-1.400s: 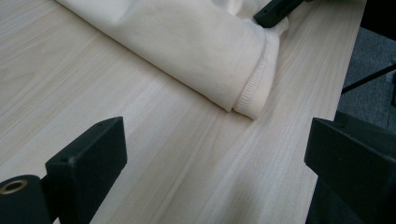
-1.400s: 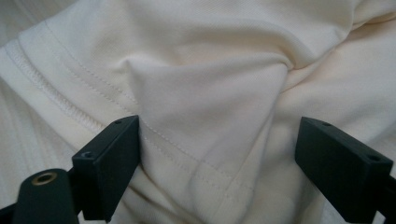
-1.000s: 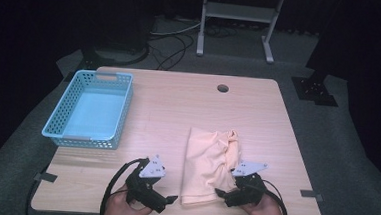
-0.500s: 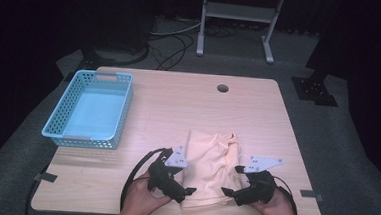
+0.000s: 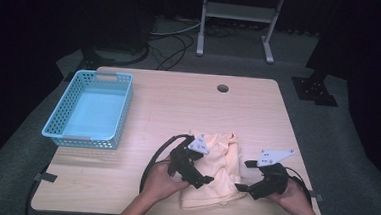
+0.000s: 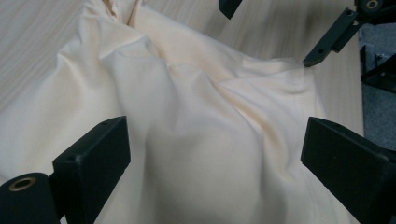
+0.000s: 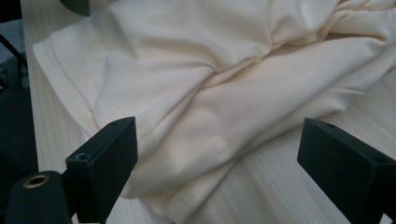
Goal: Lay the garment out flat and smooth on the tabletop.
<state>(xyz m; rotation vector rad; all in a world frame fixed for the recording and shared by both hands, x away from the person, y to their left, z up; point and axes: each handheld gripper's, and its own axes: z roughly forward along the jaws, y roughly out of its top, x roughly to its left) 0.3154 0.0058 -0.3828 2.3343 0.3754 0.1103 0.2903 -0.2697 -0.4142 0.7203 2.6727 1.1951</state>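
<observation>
Near the table's 6 o'clock edge, slightly toward 5 o'clock, lies a pale yellow garment, crumpled, hem toward the person. Left gripper is over the garment's 9 o'clock side, jaws spread wide; in the left gripper view the cloth lies between and beneath them, not pinched. Right gripper sits at the garment's 3 o'clock edge, jaws also wide apart, with the cloth ahead of them and nothing clamped. Blue plastic basket at 10 o'clock, well apart from the garment.
</observation>
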